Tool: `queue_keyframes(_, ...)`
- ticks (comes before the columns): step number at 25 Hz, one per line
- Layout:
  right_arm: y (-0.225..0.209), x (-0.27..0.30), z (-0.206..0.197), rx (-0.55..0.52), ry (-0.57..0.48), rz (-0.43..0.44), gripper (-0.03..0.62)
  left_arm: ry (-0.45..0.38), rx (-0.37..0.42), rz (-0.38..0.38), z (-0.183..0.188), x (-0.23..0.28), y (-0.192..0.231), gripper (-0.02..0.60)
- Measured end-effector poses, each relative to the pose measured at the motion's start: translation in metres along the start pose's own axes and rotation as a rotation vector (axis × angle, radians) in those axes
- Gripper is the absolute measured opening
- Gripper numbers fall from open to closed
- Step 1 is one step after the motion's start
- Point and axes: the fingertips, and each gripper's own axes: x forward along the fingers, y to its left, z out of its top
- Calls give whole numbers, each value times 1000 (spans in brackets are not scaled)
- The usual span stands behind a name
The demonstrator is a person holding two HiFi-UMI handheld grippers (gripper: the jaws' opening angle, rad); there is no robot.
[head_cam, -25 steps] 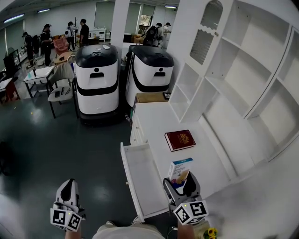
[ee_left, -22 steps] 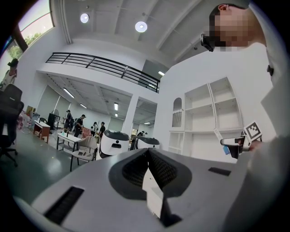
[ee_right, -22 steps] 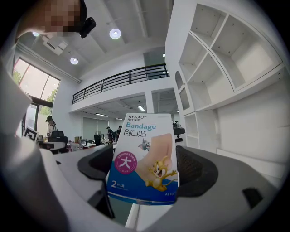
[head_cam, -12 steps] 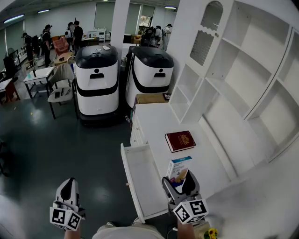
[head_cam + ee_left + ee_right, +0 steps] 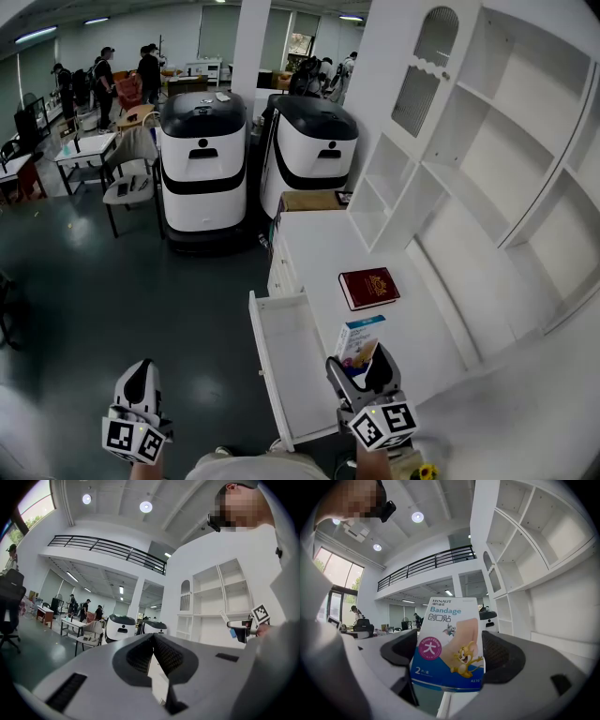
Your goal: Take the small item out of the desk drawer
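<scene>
Sitting upright between right claw (image 5: 449, 667) jaws: bandage box (image 5: 449, 644).

Bright, even ceiling lighting, soft shadows, strong fisheye bending at edges, dark vignette corners

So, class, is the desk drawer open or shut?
Open: the drawer stands pulled out from the desk, its bare white inside showing.

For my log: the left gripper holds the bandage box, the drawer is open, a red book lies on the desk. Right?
No, the right gripper holds the bandage box; the right gripper view shows it. The drawer is open, the red book on the desk.
</scene>
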Motion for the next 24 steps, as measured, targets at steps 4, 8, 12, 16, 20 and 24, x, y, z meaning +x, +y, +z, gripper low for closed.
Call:
queue_keyframes(4, 1, 1, 1, -10, -2, 4, 446, -2, 3, 10, 1, -2, 1, 17)
queue_keyframes(8, 3, 3, -1, -14, 1, 8, 446, 0, 4, 14, 0, -3, 3, 17)
queue_keyframes(12, 3, 5, -2, -12, 4, 9, 445, -2, 2, 18, 0, -2, 4, 17)
queue_keyframes(16, 3, 7, -4, -9, 5, 14, 446, 0, 3, 20, -1, -1, 5, 16)
queue_keyframes(20, 0, 7, -6, -5, 8, 16, 445, 1, 5, 23, -2, 0, 2, 17)
queue_keyframes(24, 1, 8, -6, -5, 12, 18, 445, 3, 5, 25, -1, 0, 2, 17)
